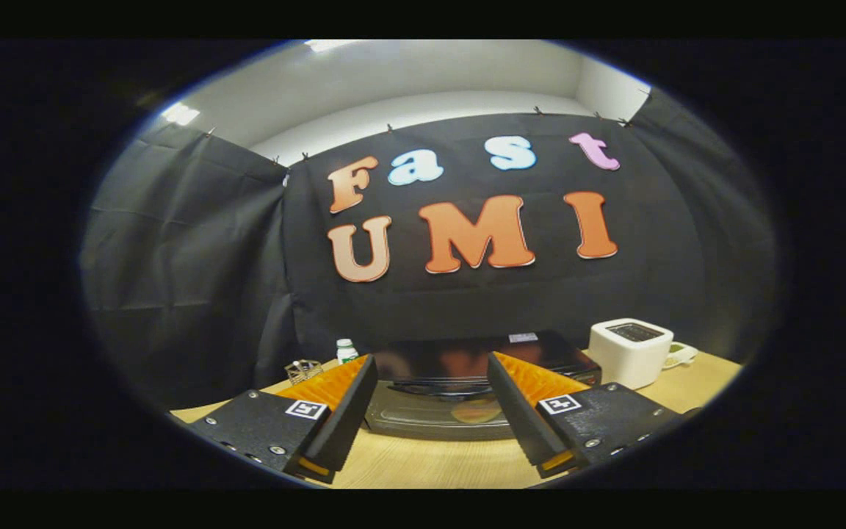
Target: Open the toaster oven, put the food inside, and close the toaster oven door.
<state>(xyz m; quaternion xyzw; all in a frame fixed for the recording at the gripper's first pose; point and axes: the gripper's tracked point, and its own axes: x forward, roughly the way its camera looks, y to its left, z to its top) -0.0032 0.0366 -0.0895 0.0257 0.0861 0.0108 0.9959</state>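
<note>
Gripper view. The tongs (430, 375) are held level above the wooden bench (438, 463), aimed straight across it toward the booth's black cloth wall; the holding hand lies behind the camera. The two fingers (346, 411) stand spread wide apart, released, with nothing between them and touching nothing; bare bench surface lies beneath the gap.

Just ahead of the fingertips, centred on the gap, sits the toaster oven (467, 382), a low dark box with a glossy top. Its long axis runs crosswise to the tongs, from one finger to the other, and its front faces the tongs. The glass door (441, 415) fills that front, with a dark handle bar (438, 386) along its upper edge; the door looks shut, though the fisheye curve makes this hard to confirm. A pale orange patch shows in the glass; whether it is food inside or a reflection cannot be told.

Beyond the right finger and beside the oven stands a white box-shaped appliance (628, 351) with a dark slot on top, and a small pale dish (681, 355) just past it. Beyond the left finger stand a small white bottle (346, 350) with a green cap and a small wire object (303, 369).
</note>
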